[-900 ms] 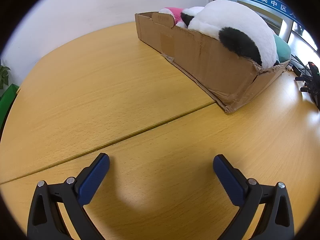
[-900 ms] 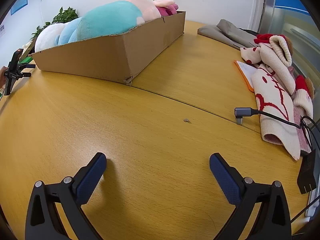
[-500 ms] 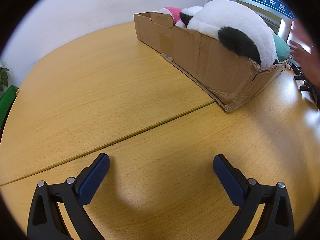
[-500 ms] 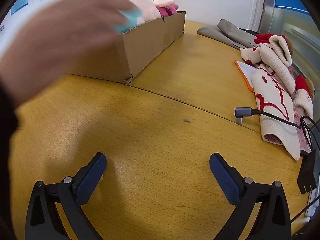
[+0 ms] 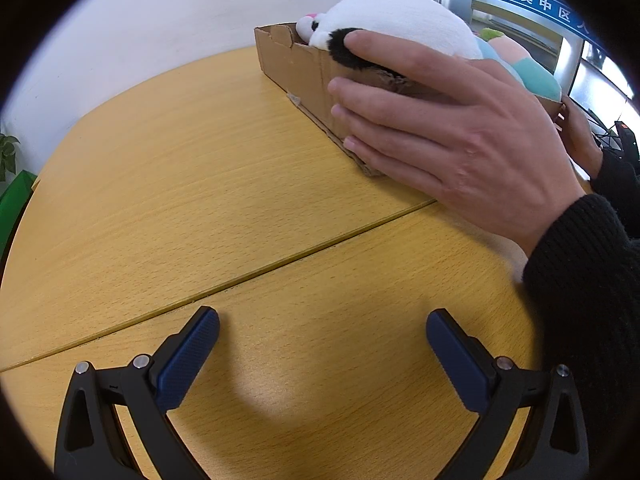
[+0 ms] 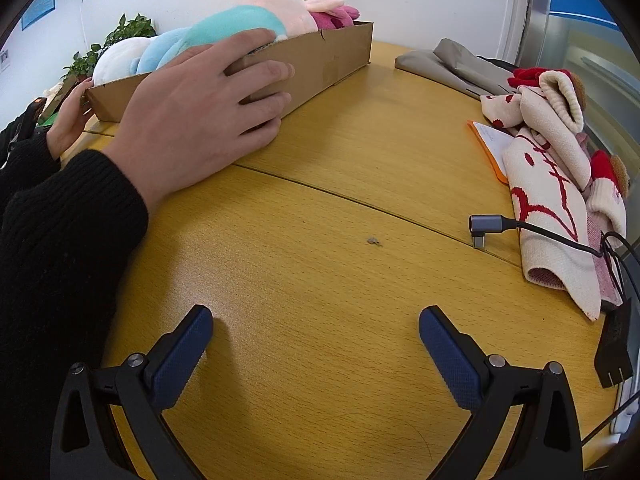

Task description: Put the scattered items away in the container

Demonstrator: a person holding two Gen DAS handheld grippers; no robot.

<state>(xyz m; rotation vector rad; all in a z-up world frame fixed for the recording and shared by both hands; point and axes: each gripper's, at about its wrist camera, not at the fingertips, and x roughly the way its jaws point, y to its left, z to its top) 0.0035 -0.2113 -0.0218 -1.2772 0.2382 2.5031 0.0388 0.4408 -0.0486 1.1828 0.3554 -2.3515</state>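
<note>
A long cardboard box (image 5: 296, 68) stands on the wooden table, filled with plush toys: a white and black panda (image 5: 392, 16), a teal one (image 6: 224, 28) and pink ones (image 6: 320, 12). The box also shows in the right wrist view (image 6: 332, 56). A bare hand (image 5: 452, 132) in a black sleeve grips the box's near end; it also shows in the right wrist view (image 6: 200, 100). A second hand (image 6: 68, 120) holds the other corner. My left gripper (image 5: 322, 340) and my right gripper (image 6: 316, 336) are both open and empty, low over the table.
At the right lie a red and cream knitted scarf (image 6: 548, 184), an orange notebook (image 6: 488, 140), a grey folded cloth (image 6: 452, 60) and a cable with a grey plug (image 6: 484, 228). A black charger (image 6: 616, 352) sits at the right edge. Potted plants (image 6: 124, 36) stand behind the box.
Two bare hands came into view and took hold of the box. The box has turned and shifted on the table. Both grippers stayed where they were.
</note>
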